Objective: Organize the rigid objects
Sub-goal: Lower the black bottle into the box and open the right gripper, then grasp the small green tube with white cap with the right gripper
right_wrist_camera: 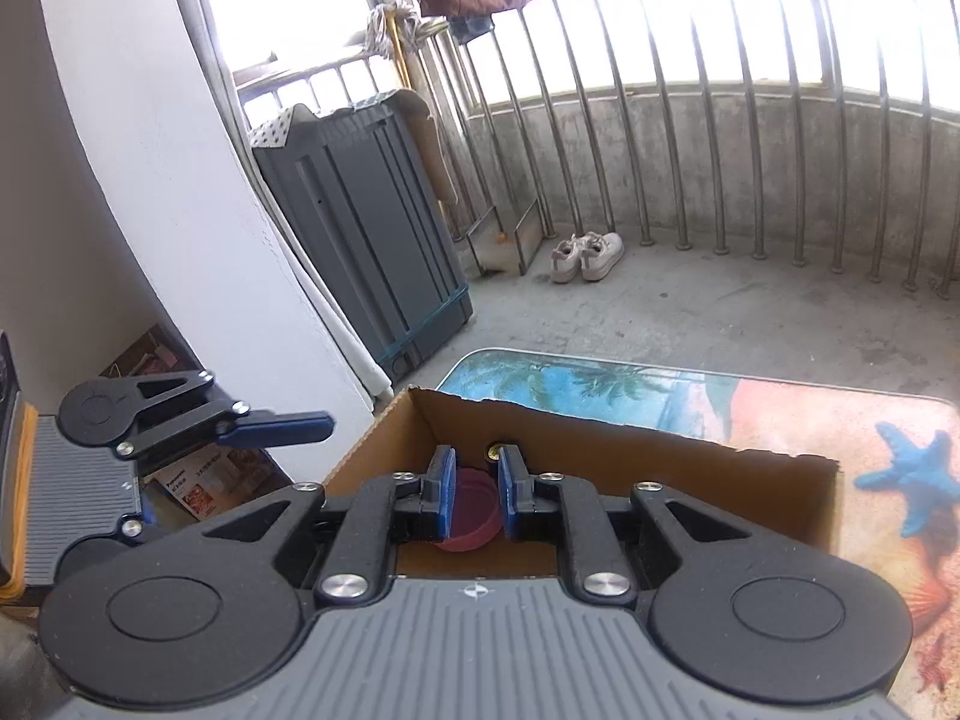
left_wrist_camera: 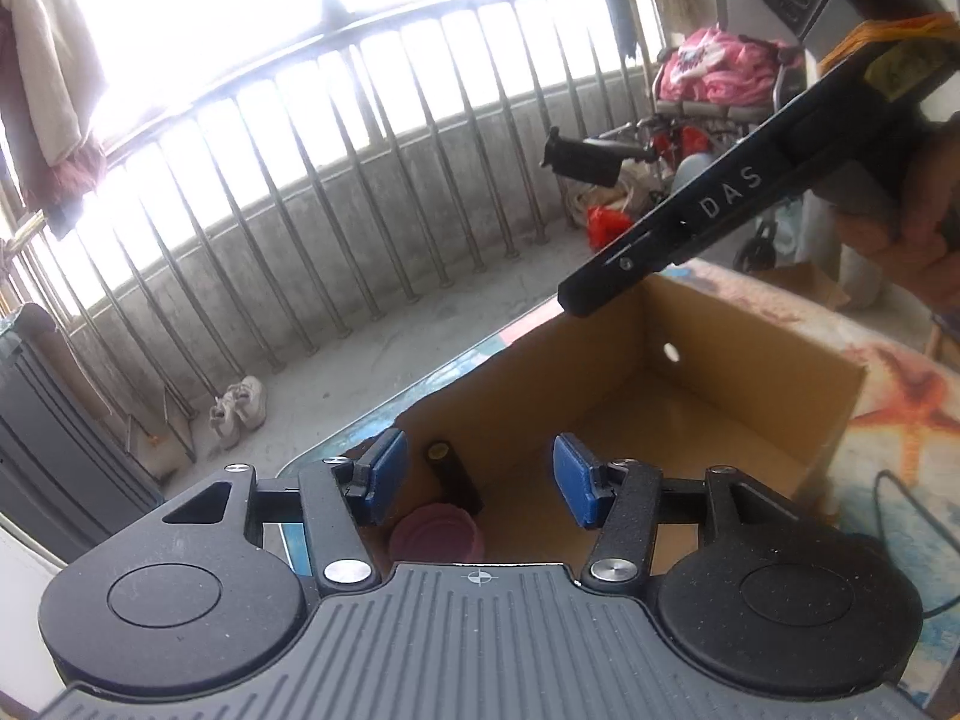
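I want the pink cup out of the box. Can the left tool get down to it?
Probably yes. The cardboard box is open on top, and the pink cup sits just below the left tool, whose jaws stand apart and empty. Only the dark cylinder beside the cup crowds it slightly.

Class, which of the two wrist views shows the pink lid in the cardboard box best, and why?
The right wrist view: the pink lid lies in the cardboard box, its round top showing between the fingers, which cover its sides. The left wrist view shows the pink lid too, but the camera's body cuts off its lower part.
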Available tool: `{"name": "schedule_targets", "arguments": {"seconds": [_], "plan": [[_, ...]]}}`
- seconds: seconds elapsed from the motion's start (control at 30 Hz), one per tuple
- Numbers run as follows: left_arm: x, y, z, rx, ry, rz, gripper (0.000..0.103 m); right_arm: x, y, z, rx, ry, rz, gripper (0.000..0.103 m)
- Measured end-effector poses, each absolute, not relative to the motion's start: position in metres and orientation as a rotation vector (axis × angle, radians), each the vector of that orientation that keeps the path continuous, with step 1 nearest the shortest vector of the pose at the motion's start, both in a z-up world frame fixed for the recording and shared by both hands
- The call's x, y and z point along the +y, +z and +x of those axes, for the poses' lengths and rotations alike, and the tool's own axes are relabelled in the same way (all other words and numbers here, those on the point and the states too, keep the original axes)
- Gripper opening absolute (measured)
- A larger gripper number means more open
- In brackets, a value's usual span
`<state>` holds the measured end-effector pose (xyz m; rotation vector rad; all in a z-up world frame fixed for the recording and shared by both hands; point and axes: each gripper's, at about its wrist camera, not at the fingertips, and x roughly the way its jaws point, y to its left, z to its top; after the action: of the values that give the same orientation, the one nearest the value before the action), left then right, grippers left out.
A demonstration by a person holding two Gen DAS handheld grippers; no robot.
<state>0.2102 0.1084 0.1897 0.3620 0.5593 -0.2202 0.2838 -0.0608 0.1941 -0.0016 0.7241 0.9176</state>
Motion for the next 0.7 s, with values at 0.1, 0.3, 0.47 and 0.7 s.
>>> {"name": "schedule_targets", "arguments": {"seconds": [0.1, 0.3, 0.47, 0.7], "plan": [[0.098, 0.19, 0.165, 0.537, -0.294, 0.294, 0.054, -0.088, 0.213, 0.256, 0.682, 0.895, 0.0, 0.018], [0.065, 0.142, 0.105, 0.558, -0.4, 0.259, 0.054, -0.135, 0.228, 0.197, 0.648, 0.873, -0.007, 0.02], [0.034, 0.095, 0.1, 0.587, -0.433, 0.288, 0.049, -0.167, 0.205, 0.151, 0.67, 0.846, 0.062, 0.02], [0.021, 0.07, 0.103, 0.595, -0.377, 0.286, 0.043, -0.181, 0.142, 0.108, 0.687, 0.824, 0.108, 0.02]]}}
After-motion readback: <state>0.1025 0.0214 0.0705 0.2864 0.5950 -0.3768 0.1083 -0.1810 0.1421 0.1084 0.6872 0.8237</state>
